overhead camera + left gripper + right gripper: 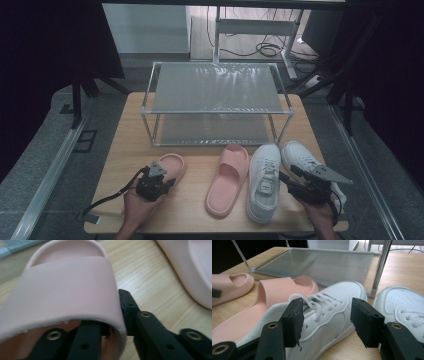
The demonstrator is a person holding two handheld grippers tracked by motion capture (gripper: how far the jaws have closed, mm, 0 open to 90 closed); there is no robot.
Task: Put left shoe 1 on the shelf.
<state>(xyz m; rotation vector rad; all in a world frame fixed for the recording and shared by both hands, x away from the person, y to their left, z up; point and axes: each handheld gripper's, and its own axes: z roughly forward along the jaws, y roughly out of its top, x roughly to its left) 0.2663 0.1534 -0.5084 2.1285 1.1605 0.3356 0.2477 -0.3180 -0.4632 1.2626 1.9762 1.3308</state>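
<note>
A pink slipper [172,165] lies at the table's front left. My left gripper [166,181] is shut on its side wall [117,322], with one jaw under the strap [65,287] and the other outside it. The second pink slipper [229,180] lies mid-table. To its right a white sneaker [263,182] lies beside its pair [302,157]. My right gripper [290,180] hovers open at the nearer sneaker's right side. In the right gripper view its jaws [327,320] stand wide apart in front of that sneaker [329,312], not touching it.
A two-tier metal shoe rack [215,90] with mesh shelves stands at the back of the wooden table [195,215], and both shelves are bare. One rack leg [379,270] rises just beyond the sneakers. Dark curtains and floor cables surround the table.
</note>
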